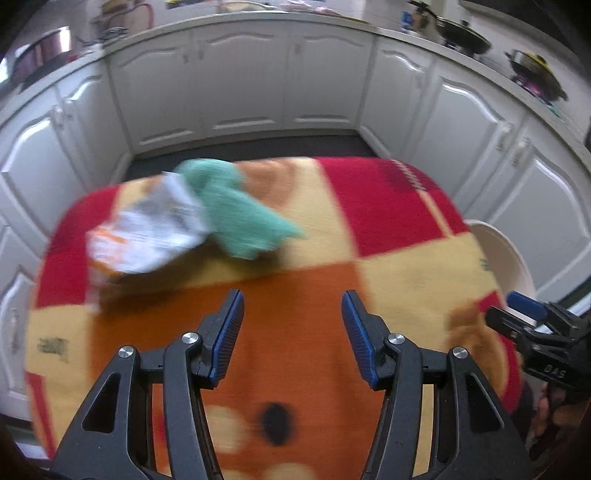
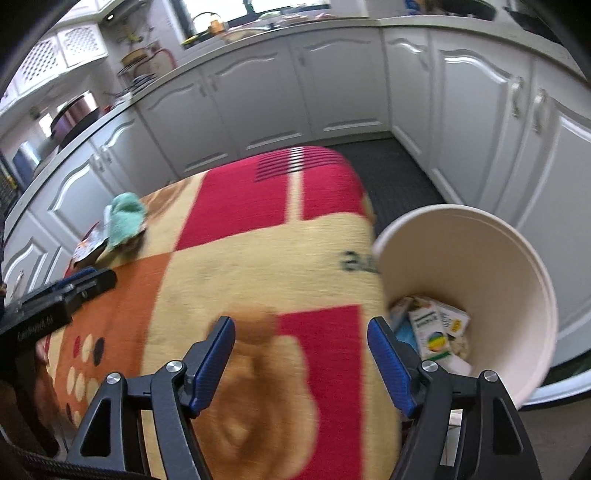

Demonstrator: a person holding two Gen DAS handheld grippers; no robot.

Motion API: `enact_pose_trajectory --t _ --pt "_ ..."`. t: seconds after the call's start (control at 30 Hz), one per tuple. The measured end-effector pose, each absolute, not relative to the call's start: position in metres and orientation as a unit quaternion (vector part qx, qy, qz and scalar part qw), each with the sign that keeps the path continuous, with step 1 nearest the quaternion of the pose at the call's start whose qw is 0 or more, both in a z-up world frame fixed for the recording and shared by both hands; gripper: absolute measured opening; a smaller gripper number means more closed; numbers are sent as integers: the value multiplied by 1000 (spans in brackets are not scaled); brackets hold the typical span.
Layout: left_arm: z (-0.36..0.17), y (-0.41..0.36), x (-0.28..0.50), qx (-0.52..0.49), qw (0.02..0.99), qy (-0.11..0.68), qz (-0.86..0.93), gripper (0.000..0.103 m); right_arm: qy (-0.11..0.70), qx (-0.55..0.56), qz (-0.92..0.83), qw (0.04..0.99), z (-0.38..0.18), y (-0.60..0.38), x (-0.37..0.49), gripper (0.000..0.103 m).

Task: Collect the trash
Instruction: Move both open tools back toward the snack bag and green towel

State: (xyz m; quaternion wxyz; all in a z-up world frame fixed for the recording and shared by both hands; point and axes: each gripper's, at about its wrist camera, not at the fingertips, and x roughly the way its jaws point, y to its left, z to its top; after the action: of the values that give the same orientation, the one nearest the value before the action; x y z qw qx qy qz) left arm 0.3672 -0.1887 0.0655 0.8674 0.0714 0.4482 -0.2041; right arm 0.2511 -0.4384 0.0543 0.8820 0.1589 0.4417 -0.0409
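Note:
A crumpled white and orange wrapper [image 1: 147, 232] lies at the far left of a table covered with a red, yellow and orange cloth [image 1: 295, 295]. A green cloth [image 1: 236, 210] lies against it. Both also show in the right wrist view: the wrapper [image 2: 88, 247] and the green cloth [image 2: 125, 219]. My left gripper [image 1: 292, 314] is open and empty, above the orange patch, short of the wrapper. My right gripper [image 2: 301, 343] is open and empty over the table's near right part. A white bin [image 2: 476, 236] beside the table's right edge holds several small boxes [image 2: 432, 328].
White kitchen cabinets [image 1: 240, 81] wrap around the table, with a dark floor [image 2: 399, 173] between. Pots and pans [image 1: 465, 33] stand on the counter. The bin's rim [image 1: 502, 251] and the right gripper [image 1: 535, 325] show at the right of the left wrist view.

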Motion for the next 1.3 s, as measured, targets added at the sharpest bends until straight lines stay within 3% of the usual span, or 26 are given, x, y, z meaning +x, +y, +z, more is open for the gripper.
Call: enact_pose_trajectory --t 0.27,0.57,0.7,1.0,1.23,1.3 --pt "71 -89 461 34 879 466 -98 53 449 140 -2 883 56 -397 286 72" --pt "31 -48 556 -1 849 524 -70 53 462 125 22 878 52 -369 320 72" --pt "16 -38 532 -11 830 543 -125 53 467 121 33 875 49 -361 333 72" --pt "36 -24 428 -21 811 543 -218 53 469 115 59 874 46 -344 365 72" --pt "54 -42 418 -87 809 531 -238 72 464 129 62 874 47 -343 361 72" --pt "51 -56 425 -81 806 538 -233 72 465 130 61 874 48 -343 360 72"
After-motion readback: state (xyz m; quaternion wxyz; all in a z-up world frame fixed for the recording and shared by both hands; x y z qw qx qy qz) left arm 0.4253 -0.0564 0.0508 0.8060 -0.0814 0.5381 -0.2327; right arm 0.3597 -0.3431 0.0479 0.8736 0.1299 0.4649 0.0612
